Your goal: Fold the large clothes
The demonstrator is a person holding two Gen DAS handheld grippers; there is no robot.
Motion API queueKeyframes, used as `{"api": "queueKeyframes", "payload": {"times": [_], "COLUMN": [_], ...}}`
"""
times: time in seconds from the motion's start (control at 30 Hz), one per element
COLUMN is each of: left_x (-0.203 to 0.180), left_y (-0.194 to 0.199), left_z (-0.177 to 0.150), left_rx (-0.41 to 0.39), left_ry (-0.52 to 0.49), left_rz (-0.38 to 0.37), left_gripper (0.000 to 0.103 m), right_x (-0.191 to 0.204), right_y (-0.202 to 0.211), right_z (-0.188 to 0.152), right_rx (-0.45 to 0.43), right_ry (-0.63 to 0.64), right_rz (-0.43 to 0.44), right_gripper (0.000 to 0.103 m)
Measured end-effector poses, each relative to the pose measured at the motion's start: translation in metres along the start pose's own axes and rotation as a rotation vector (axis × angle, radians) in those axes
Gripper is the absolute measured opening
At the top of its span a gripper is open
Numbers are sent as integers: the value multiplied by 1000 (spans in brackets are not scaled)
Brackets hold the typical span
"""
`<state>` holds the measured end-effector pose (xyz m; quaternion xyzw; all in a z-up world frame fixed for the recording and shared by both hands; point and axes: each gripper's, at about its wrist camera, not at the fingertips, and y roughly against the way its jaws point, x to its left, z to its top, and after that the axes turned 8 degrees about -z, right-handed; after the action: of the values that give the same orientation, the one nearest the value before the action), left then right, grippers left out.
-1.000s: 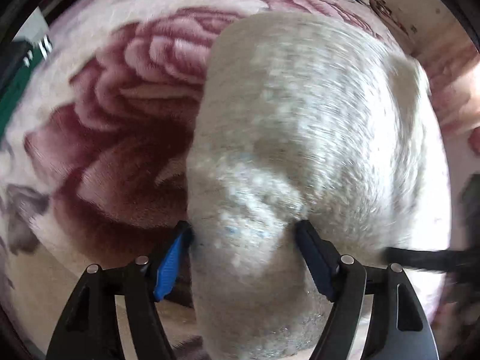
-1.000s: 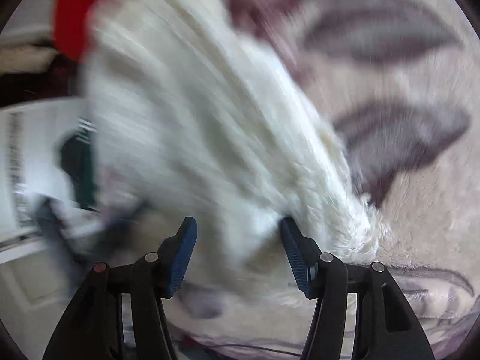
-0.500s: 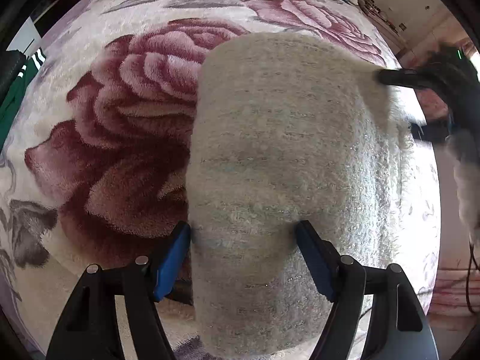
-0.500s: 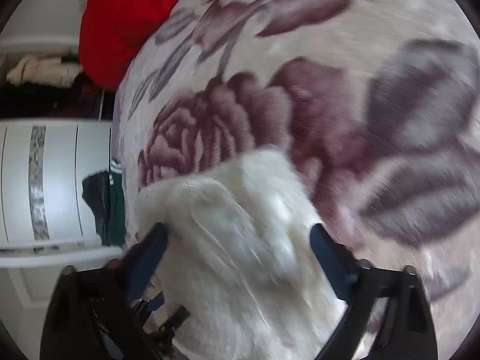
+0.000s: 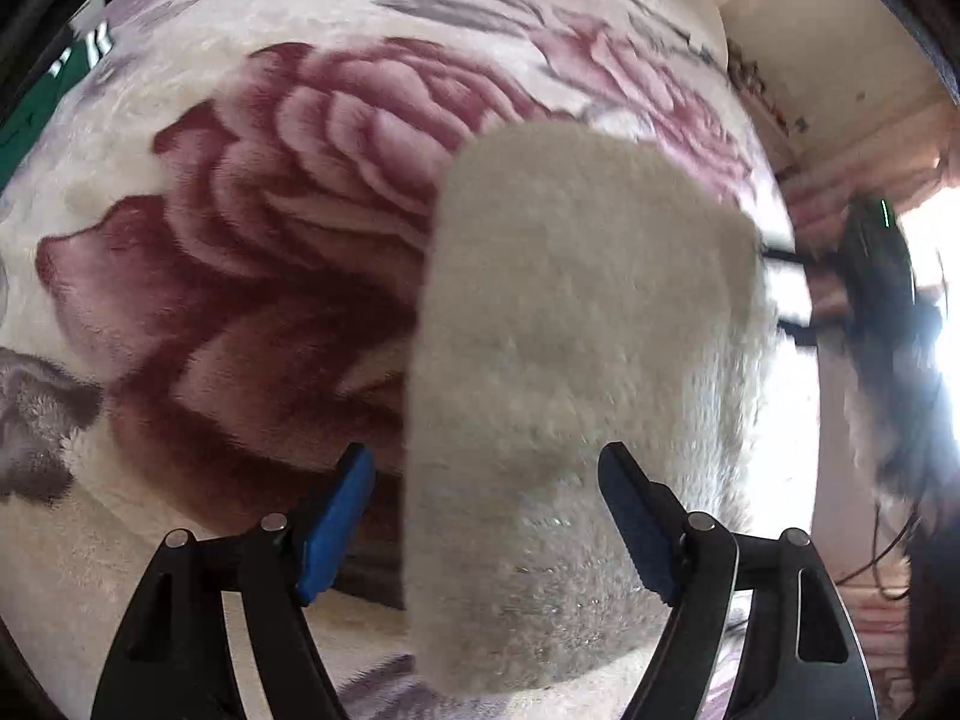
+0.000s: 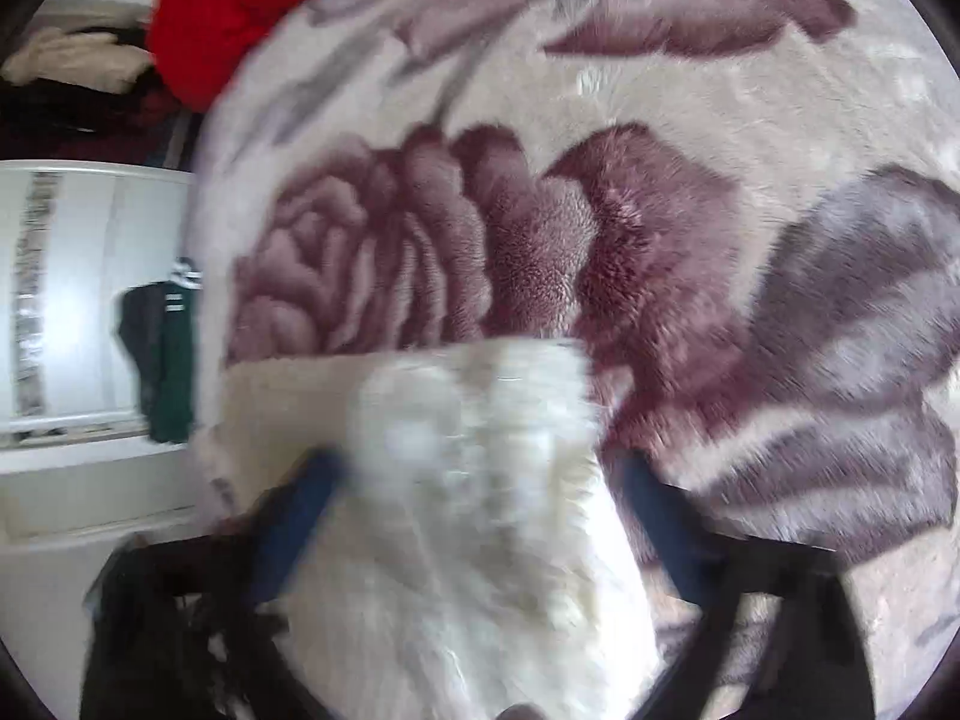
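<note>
Cream fuzzy knit garment (image 5: 576,330), folded, lies on floral blanket (image 5: 252,252)

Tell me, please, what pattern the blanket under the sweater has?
Large dusky-red roses with grey leaves on cream blanket; right wrist view shows it best.

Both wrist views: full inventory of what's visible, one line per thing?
fuzzy garment: 1, cream-white, folded on the blanket, lying between the fingers of both grippers
floral blanket: 1, cream with maroon roses and grey leaves, spread under everything
red fabric: 1, red, at the blanket's far edge
green garment: 1, dark green with white stripes, hanging off the blanket's side
cabinet: 1, white, beyond the blanket, behind the green garment
clothes pile: 1, beige and dark, on top of the cabinet
left gripper: 1, black with blue pads, jaws opening, garment between them
right gripper: 1, black with blue pads, blurred, jaws opening wide around the garment
</note>
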<state>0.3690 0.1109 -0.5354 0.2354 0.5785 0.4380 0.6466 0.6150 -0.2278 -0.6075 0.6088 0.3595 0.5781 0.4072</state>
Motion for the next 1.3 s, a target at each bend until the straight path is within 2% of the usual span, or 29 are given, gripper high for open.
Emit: {"api": "queueKeyframes", "payload": {"times": [0.07, 0.17, 0.27, 0.33, 0.37, 0.5, 0.6, 0.67, 0.73, 0.87, 0.93, 1.03, 1.1, 1.2, 1.27, 1.3], "left_x": [21, 43, 48, 51, 52, 56, 56, 57, 58, 58, 58, 57, 56, 48, 40, 36], "left_y": [-3, -18, -29, -36, -40, -52, -55, -55, -56, -60, -60, -60, -61, -61, -57, -54], "left_z": [4, 8, 12, 16, 17, 21, 23, 23, 22, 20, 19, 21, 23, 26, 28, 28], "left_rx": [15, 35, 42, 47, 50, 61, 52, 56, 53, 42, 41, 51, 61, 55, 40, 31], "left_ry": [53, 111, 123, 140, 151, 185, 194, 206, 210, 230, 223, 199, 187, 151, 111, 103], "left_rz": [-47, -116, -185, -242, -269, -401, -455, -470, -490, -520, -523, -517, -511, -496, -481, -477], "left_gripper": [76, 76, 77, 81, 82, 84, 84, 85, 86, 88, 88, 88, 88, 86, 78, 70], "right_x": [-16, -28, -17, -16, -22, -35, -39, -43, -54, -73, -67, -49, -38, -26, -20, -19], "right_y": [11, 2, -26, -47, -57, -71, -75, -66, -53, -78, -82, -91, -94, -101, -105, -108], "right_z": [-21, -58, -88, -94, -95, -90, -83, -79, -80, -87, -88, -88, -88, -89, -89, -89], "right_rx": [12, 74, 110, 104, 98, 100, 153, 155, 107, 176, 183, 237, 257, 288, 291, 281], "right_ry": [-13, -29, 36, 58, 46, 28, 18, 21, 4, -147, -150, -128, -87, -43, -43, -75], "right_rz": [40, 105, 77, 21, 23, 104, 141, 137, 111, 293, 342, 498, 517, 493, 478, 474], "right_gripper": [103, 103, 103, 103, 103, 103, 103, 103, 103, 103, 103, 103, 103, 103, 103, 103]}}
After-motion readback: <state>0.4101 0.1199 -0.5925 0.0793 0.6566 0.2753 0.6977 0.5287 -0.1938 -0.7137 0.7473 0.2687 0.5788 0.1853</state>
